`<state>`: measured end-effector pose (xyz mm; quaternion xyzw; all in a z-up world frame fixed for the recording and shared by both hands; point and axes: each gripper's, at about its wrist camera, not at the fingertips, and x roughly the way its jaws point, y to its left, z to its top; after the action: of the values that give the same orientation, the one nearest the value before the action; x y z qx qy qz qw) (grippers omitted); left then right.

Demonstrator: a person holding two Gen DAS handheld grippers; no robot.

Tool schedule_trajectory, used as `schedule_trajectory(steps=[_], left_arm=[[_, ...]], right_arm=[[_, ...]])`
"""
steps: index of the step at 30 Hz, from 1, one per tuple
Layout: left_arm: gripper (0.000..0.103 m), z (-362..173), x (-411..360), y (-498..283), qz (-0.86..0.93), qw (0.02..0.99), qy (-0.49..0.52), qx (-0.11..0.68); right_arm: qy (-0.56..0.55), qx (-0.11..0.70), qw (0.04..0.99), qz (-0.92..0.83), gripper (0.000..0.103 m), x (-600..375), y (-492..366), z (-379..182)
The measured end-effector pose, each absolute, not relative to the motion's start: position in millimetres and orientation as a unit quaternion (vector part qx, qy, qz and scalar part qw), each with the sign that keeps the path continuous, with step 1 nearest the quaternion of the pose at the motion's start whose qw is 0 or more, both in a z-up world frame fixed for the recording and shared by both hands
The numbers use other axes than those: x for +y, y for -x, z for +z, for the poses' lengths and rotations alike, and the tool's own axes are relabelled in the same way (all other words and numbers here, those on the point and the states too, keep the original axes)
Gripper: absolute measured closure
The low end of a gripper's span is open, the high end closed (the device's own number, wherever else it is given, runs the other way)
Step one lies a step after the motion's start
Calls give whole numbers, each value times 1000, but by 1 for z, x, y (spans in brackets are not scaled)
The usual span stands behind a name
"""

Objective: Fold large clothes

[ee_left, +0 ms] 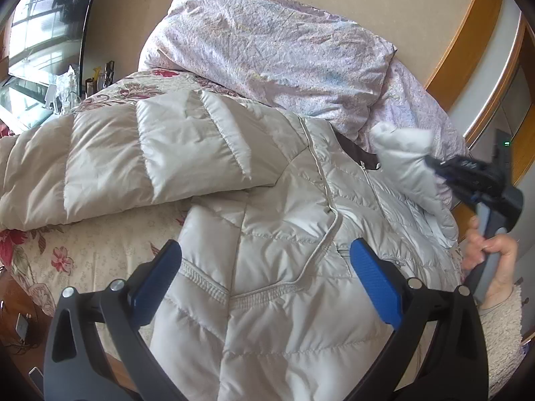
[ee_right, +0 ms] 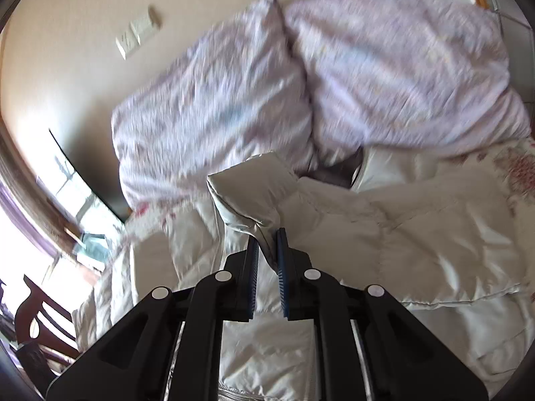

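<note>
Jacket (ee_left: 267, 234), pale quilted down, lies spread on the floral bedspread (ee_left: 83, 260), just in front of the lilac pillows (ee_left: 267, 40). Right gripper (ee_right: 267, 234) has its jaws clamped on the jacket's sleeve cuff (ee_right: 250, 187), lifted above the body. Left gripper (ee_left: 264, 267) hovers wide open over the jacket, holding nothing.

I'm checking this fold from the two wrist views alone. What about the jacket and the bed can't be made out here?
- Left wrist view: the pale quilted down jacket runs off the bottom edge, its hem hidden behind the open left gripper.
- Left wrist view: the small items by the window are too small to identify.
- Right wrist view: the lilac crumpled duvet is motion-blurred.
- Right wrist view: the fabric inside the right gripper, shut on the jacket's cuff, is covered by its pads.
</note>
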<state>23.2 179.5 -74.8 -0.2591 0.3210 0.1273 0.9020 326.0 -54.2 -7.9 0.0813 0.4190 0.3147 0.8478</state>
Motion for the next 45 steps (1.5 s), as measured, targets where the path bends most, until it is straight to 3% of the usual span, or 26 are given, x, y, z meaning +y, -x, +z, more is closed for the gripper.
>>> schedule_trajectory(steps=[7,10,11,12,14,21,29,36,45], left_arm=[[3,-74,175,-23,130,908,241,317],[3,-72,171,-20,130,916,235,298],[3,-71,169,-19,133,919,229,292],[3,-70,169,-20,137,920,223,291],[3,-70,169,-21,143,919,214,298],[3,-74,188,-12,165,911,226,305],[3,-80,209,2,199,900,237,306],[3,-93,234,10,229,872,273,336],[4,-101,265,23,259,839,336,341]], right_arm=[[-4,489,814,314,90,-10,-309,-74],[67,491,815,299,84,4,-298,-85],[89,491,813,298,70,6,-295,-85],[109,491,811,299,50,9,-291,-85],[125,482,810,310,23,9,-282,-77],[46,418,869,262,25,-43,-302,-35],[119,472,867,107,20,-44,-357,-108],[129,454,877,91,13,-46,-355,-113],[119,445,883,93,12,-48,-353,-114]])
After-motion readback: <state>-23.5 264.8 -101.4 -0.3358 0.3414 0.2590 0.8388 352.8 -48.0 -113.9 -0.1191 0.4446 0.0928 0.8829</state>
